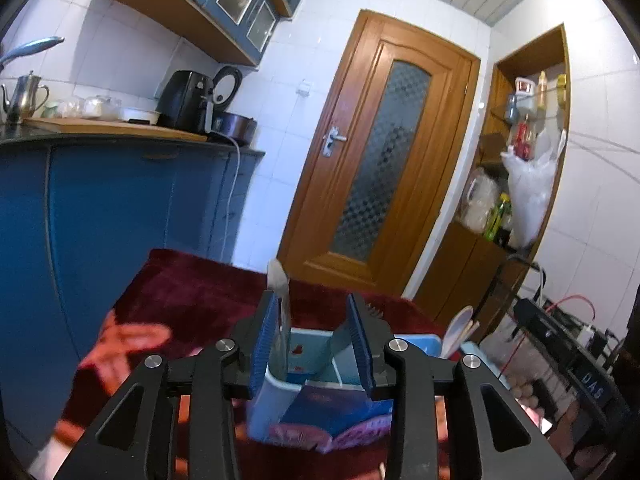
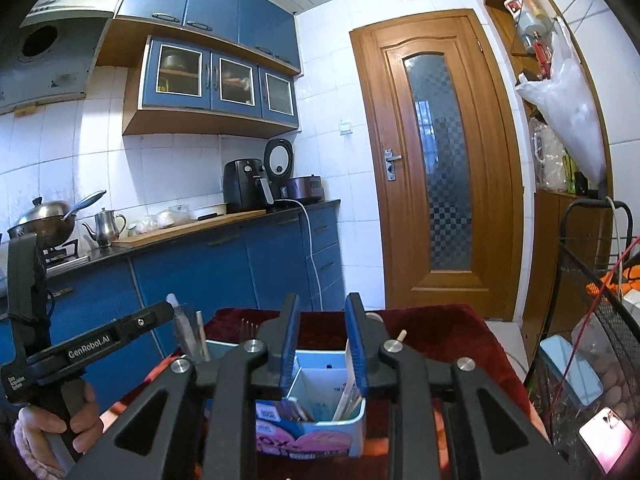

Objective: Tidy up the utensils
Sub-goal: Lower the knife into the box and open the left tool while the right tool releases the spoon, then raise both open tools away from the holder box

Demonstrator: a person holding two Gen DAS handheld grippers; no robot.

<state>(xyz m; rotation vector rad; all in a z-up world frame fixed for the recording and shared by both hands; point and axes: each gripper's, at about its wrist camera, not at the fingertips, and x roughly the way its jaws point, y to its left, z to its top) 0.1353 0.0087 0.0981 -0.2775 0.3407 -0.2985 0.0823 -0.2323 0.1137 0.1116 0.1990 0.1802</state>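
A light blue divided organiser box (image 1: 312,354) stands on a dark red cloth (image 1: 192,292). My left gripper (image 1: 314,340) is open right over the box; a white utensil (image 1: 280,280) stands upright against its left pad, not clamped. A white spoon and chopsticks (image 1: 458,330) stand in a holder to the right. In the right wrist view my right gripper (image 2: 322,344) is open above the same box (image 2: 320,380), which holds chopsticks and a white utensil (image 2: 348,394) in its right compartment. A fork (image 2: 249,330) and other utensils (image 2: 188,332) stand at the left, beside the left gripper's body (image 2: 100,340).
Blue kitchen cabinets (image 2: 208,272) with a counter run along the left. A wooden door (image 2: 440,168) is behind the table. A black wire rack (image 2: 592,320) with cables and a plastic bag (image 2: 568,112) stand at the right. A hand (image 1: 128,344) shows at left.
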